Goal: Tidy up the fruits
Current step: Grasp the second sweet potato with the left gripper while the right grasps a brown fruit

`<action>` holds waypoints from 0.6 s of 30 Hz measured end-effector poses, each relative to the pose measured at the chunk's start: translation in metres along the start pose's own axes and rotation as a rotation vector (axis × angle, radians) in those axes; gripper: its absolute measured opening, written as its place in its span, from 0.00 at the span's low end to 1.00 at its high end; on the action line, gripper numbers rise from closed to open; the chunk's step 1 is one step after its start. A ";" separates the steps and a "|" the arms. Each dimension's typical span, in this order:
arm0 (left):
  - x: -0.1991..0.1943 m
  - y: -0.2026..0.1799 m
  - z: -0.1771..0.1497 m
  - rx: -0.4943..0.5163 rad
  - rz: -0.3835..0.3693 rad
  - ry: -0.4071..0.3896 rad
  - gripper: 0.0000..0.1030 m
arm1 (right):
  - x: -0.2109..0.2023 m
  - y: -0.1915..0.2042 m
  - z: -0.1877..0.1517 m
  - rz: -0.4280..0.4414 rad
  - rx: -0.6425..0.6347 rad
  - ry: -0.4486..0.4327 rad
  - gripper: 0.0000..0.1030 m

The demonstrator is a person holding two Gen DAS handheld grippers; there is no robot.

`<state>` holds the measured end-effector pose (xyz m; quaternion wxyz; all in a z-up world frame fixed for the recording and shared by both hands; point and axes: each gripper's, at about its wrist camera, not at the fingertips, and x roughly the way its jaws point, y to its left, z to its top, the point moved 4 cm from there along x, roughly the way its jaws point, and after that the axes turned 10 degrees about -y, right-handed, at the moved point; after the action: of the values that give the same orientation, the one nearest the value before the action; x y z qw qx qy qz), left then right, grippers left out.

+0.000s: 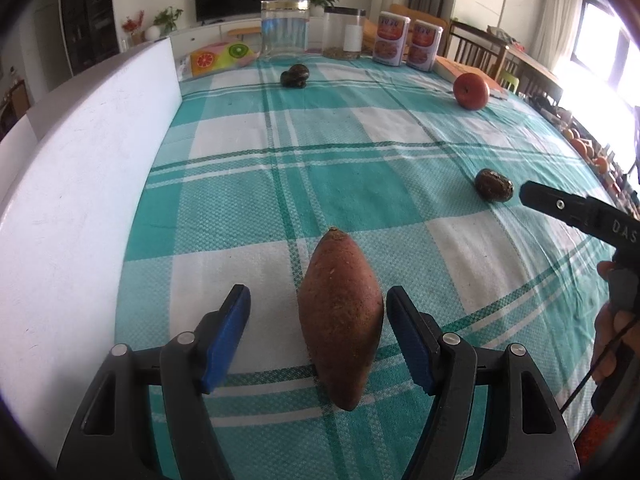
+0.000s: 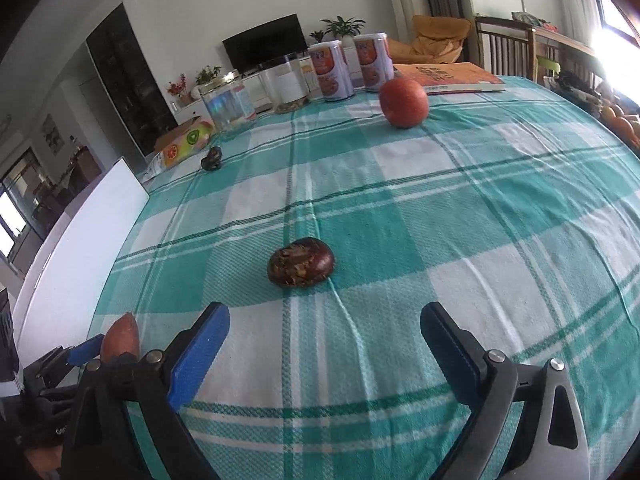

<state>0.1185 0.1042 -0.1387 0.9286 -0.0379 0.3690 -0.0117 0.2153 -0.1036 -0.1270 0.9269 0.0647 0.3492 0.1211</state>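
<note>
A brown sweet potato [image 1: 340, 320] lies on the checked tablecloth between the open jaws of my left gripper [image 1: 318, 296]; its right side is close to the right pad, the left pad stands apart. It also shows in the right wrist view [image 2: 120, 338]. My right gripper [image 2: 324, 316] is open and empty, just short of a dark brown round fruit [image 2: 301, 262], which also shows in the left wrist view [image 1: 494, 185]. A red apple [image 1: 471, 91] [image 2: 404, 103] sits far right. Another dark fruit [image 1: 295, 76] [image 2: 212, 159] lies far back.
A white board [image 1: 80, 184] stands along the table's left edge. Glass jars [image 1: 285, 28], two printed tins [image 1: 391, 39], a colourful box [image 1: 222, 56] and an orange book [image 2: 448, 76] line the far edge. Chairs and oranges are off to the right.
</note>
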 end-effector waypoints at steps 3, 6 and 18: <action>0.004 -0.005 -0.003 0.023 -0.005 0.027 0.58 | 0.032 0.005 0.003 -0.004 -0.016 0.101 0.73; 0.003 -0.009 -0.006 0.048 -0.019 0.017 0.41 | 0.038 0.004 0.002 -0.014 -0.006 0.099 0.45; -0.053 -0.003 0.011 -0.065 -0.136 -0.067 0.40 | -0.015 0.012 0.010 0.149 0.128 0.042 0.45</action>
<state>0.0875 0.1049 -0.0936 0.9357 -0.0933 0.3346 -0.0613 0.2086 -0.0964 -0.1072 0.9017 0.1468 0.3700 0.1686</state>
